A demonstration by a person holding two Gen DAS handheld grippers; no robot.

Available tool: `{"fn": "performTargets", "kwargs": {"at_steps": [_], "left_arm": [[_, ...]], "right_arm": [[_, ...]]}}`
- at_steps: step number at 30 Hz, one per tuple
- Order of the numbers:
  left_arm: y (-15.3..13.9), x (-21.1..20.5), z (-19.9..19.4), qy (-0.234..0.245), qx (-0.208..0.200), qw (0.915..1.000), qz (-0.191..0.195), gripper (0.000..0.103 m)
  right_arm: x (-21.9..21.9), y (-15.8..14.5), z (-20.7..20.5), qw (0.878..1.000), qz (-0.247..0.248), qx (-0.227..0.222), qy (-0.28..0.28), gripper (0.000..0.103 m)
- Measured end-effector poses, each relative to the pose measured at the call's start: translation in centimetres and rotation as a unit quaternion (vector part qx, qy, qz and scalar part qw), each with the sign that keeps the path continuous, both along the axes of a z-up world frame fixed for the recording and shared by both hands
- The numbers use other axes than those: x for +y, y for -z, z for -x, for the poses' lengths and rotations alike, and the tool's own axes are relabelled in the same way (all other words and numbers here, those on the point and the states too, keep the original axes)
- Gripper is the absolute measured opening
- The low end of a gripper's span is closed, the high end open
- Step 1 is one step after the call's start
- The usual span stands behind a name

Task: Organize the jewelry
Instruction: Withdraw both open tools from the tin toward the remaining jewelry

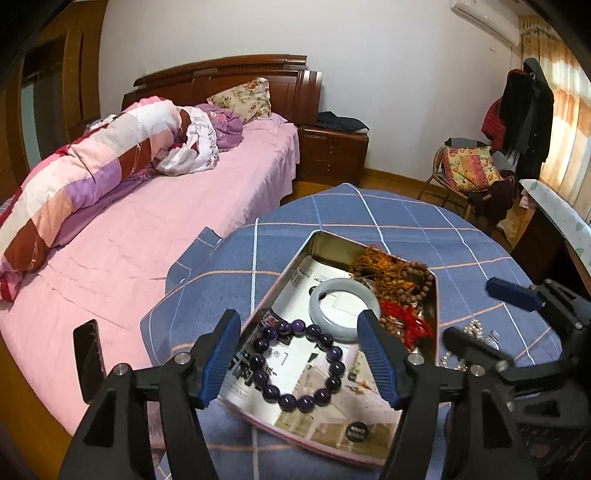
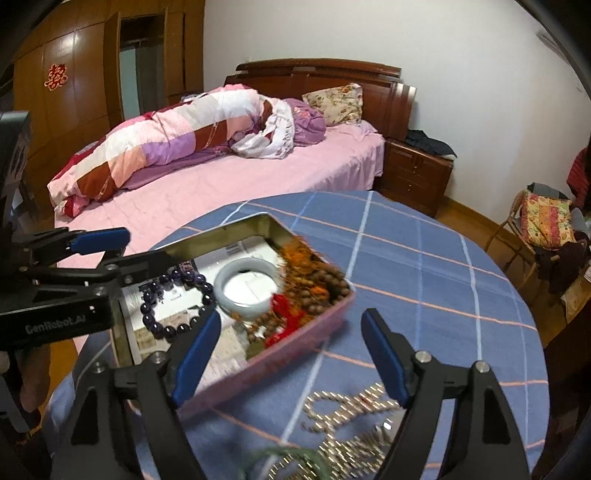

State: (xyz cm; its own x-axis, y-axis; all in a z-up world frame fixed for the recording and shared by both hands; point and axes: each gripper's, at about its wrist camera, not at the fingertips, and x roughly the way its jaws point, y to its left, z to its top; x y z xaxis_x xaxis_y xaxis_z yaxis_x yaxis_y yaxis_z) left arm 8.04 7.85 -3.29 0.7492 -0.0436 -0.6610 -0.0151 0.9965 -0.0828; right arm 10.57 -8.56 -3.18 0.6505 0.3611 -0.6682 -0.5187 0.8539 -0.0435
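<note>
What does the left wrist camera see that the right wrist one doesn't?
Only the left wrist view shows the phone lying on the bed, the air conditioner and the coat rack.

Only the right wrist view shows the wardrobe's red paper cutting and the silver chains spread whole on the cloth.

Both show the tin holding the purple bracelet and pale bangle, and both open grippers, left and right.
</note>
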Motion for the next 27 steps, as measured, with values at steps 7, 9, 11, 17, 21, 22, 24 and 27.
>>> {"fn": "performTargets", "kwargs": {"at_steps": [7,9,11,17,21,22,24,27], "left_arm": [[-0.9,-2.3,2.3,0.009,-0.016,0.9997,-0.017,0.066],[-1.2,-3.1,2.7,0.016,-0.021,0.9994,-0.023,0.066],[-1.3,-4.5,3.5,0.027,-0.027,0.9987,-0.035,0.066],[-0.6,-7.3,5.7,0.037,-0.023,0.9981,-0.043,0.066],[0.0,-9.3,6.7,0.058,-0.015,0.9969,-0.051,0.066],[0.2,-9.7,6.9,0.061,-0.012,0.9967,-0.052,0.066],[0.8,-10.3,7.0,0.066,-0.005,0.9962,-0.057,0.066],[1.2,-11.1,7.4,0.070,0.002,0.9958,-0.058,0.066]], "right_arm": [[-4.9,0.0,1.6,0.999,0.011,-0.001,0.030,0.086],[-6.7,0.4,2.3,0.999,0.013,0.004,0.047,0.086],[-8.4,0.8,3.0,0.998,0.015,0.008,0.065,0.086],[-11.6,2.6,5.7,0.995,0.032,0.023,0.090,0.086],[-12.6,4.1,7.3,0.995,0.034,0.039,0.085,0.079],[-12.7,4.4,7.5,0.995,0.035,0.041,0.084,0.076],[-13.0,4.6,7.9,0.995,0.031,0.044,0.084,0.075],[-13.1,4.6,8.0,0.996,0.024,0.045,0.080,0.075]]}}
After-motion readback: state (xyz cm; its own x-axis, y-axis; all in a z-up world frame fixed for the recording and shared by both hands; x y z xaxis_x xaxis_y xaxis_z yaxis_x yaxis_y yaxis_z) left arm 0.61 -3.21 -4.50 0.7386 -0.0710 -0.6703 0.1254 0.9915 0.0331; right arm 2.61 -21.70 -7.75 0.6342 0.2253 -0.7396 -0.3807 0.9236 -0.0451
